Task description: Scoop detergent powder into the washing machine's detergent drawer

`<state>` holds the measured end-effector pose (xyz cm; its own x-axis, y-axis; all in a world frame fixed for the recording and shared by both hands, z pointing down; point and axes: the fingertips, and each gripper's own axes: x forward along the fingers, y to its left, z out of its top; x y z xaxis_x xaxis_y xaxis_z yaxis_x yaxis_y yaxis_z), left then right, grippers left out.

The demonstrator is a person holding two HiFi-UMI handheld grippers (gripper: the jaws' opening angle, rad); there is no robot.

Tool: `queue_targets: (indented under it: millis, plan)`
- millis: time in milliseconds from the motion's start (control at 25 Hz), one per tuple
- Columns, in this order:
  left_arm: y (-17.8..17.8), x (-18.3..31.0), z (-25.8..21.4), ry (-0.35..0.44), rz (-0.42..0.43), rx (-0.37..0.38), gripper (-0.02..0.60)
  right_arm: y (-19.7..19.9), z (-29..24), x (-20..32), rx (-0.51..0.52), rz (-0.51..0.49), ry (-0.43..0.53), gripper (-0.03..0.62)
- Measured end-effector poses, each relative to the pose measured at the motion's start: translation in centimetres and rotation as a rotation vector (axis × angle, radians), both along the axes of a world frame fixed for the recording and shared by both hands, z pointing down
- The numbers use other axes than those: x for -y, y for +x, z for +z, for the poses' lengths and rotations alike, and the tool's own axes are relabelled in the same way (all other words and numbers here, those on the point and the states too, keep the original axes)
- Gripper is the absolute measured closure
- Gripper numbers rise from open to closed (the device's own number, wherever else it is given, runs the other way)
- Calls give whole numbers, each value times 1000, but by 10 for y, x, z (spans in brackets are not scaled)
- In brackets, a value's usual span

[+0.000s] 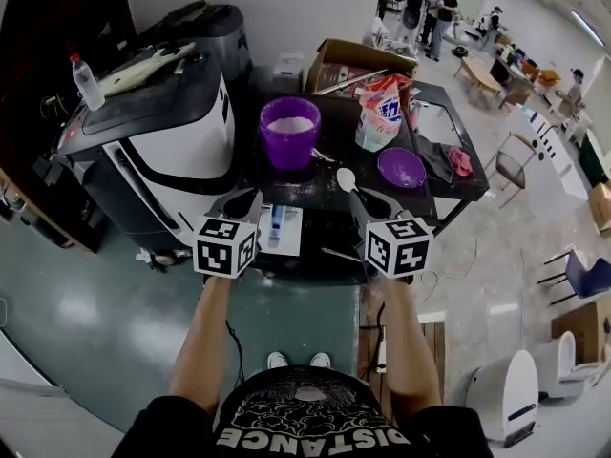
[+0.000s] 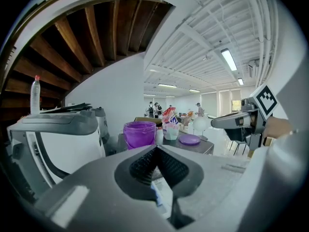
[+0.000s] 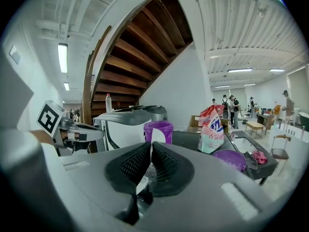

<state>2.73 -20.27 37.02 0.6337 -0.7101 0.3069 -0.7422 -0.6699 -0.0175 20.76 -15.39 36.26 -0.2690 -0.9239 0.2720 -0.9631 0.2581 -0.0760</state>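
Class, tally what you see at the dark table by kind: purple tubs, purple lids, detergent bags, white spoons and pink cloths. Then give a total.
Purple tub: 1
Purple lid: 1
Detergent bag: 1
White spoon: 1, held in the right gripper
Pink cloth: 1
Total: 5

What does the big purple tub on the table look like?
The purple tub is round and looks like see-through plastic. It stands upright on the dark table with its top open, and white powder shows inside. The washing machine stands close on its left and the detergent bag on its right; whether either touches it cannot be told. A purple lid lies apart from it. The white spoon in the right tool is outside it.
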Motion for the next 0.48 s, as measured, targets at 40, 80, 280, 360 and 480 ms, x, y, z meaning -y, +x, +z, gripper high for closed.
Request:
queue_targets:
  millis: [40, 80, 280, 360, 480]
  plan:
    - [1, 0, 0, -1, -2, 1, 575, 2, 0, -1, 1, 1, -1, 559]
    - [3, 0, -1, -1, -3, 1, 575, 4, 0, -2, 1, 2, -2, 559]
    - [9, 0, 0, -2, -7, 4, 575, 10, 2, -2, 3, 1, -1, 559]
    - [10, 1, 2, -3, -10, 4, 575, 11, 3, -1, 4, -4, -1, 559]
    - [13, 0, 4, -9, -15, 5, 575, 13, 5, -1, 3, -10, -4, 559]
